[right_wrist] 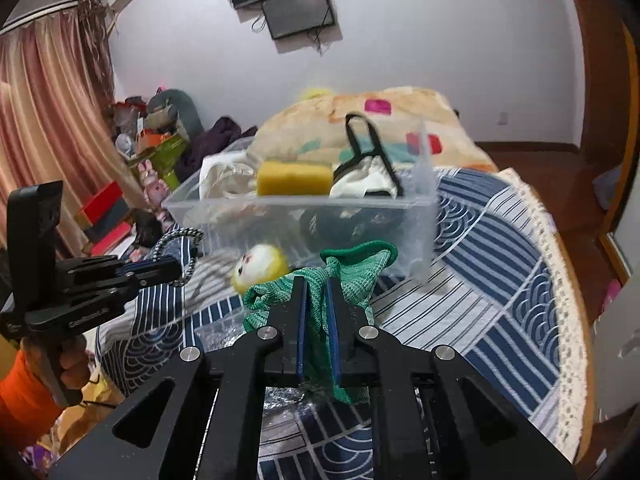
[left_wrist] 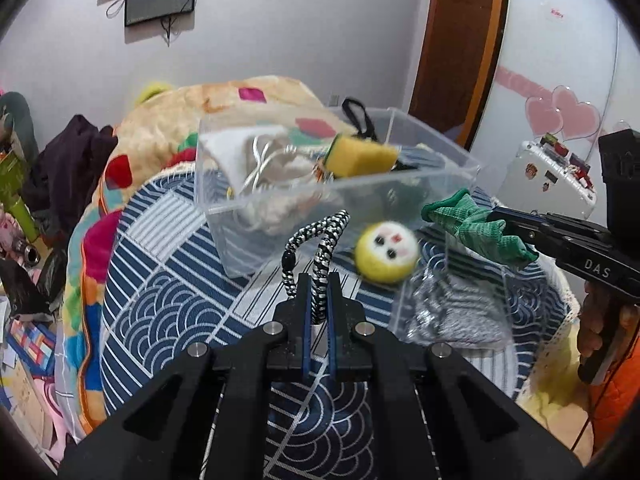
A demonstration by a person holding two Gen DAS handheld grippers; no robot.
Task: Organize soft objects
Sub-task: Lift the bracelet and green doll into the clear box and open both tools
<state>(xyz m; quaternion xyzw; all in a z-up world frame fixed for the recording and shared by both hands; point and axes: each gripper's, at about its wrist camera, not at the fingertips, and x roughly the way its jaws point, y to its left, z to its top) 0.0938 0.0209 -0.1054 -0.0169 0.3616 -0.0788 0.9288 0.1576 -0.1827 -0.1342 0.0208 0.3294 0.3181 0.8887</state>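
My left gripper (left_wrist: pixel 319 280) is shut on a black-and-white braided cord (left_wrist: pixel 320 240) that loops up from its fingers; from the right wrist it shows at the left (right_wrist: pixel 176 270) with the cord (right_wrist: pixel 180 240). My right gripper (right_wrist: pixel 316 284) is shut on a green knitted cloth (right_wrist: pixel 352 268), seen from the left wrist at the right (left_wrist: pixel 500 220) with the cloth (left_wrist: pixel 476 224) hanging. A yellow plush ball with a face (left_wrist: pixel 386 254) (right_wrist: pixel 260 266) hangs blurred by the clear plastic bin (left_wrist: pixel 440 184) (right_wrist: pixel 424 216). The bin holds a yellow sponge (left_wrist: pixel 360 156) (right_wrist: pixel 294 178) and white cloths.
The bin stands on a round blue-and-white patterned cloth (left_wrist: pixel 168 280) (right_wrist: pixel 500 280) over a bed. A fleece blanket (left_wrist: pixel 180 120) is heaped behind. A smaller clear box with a grey cloth (left_wrist: pixel 456 312) lies near the front. Clutter lies left of the bed (left_wrist: pixel 24 264); a wooden door (left_wrist: pixel 460 40) is at the back.
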